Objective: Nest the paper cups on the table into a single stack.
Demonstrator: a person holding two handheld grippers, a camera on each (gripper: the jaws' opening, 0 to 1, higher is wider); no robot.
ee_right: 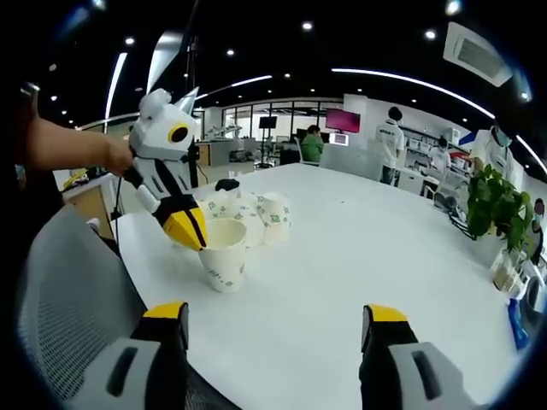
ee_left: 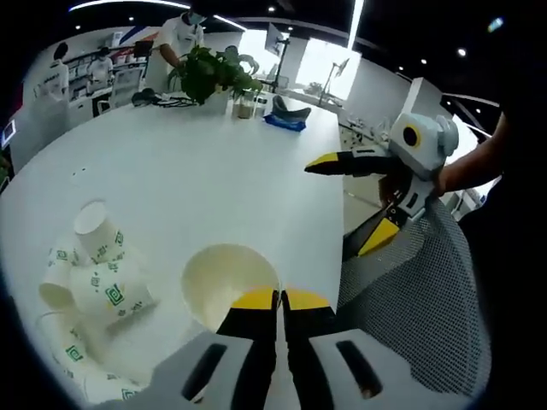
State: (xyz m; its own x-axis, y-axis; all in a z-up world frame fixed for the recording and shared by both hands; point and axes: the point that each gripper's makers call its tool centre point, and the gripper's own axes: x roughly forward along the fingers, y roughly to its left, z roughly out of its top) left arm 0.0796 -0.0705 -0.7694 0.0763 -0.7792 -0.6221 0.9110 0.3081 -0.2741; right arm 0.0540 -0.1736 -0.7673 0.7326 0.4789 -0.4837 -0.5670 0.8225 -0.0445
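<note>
Left tool [ee_right: 190, 232] is clenched on the rim of an upright paper cup [ee_right: 224, 256], holding it free of the loose cup pile [ee_right: 248, 212] just behind so it can be nested; right tool [ee_right: 278, 318], released and wide, waits over the white surface [ee_right: 367, 248], apart from that cup

From my left gripper view the white paper cup with green print [ee_left: 229, 282] has its near rim hidden behind the closed yellow-tipped left gripper [ee_left: 279, 301], the pile of matching printed cups [ee_left: 90, 295] is cut off at the lower edge, and distant people are too small to tell.
</note>
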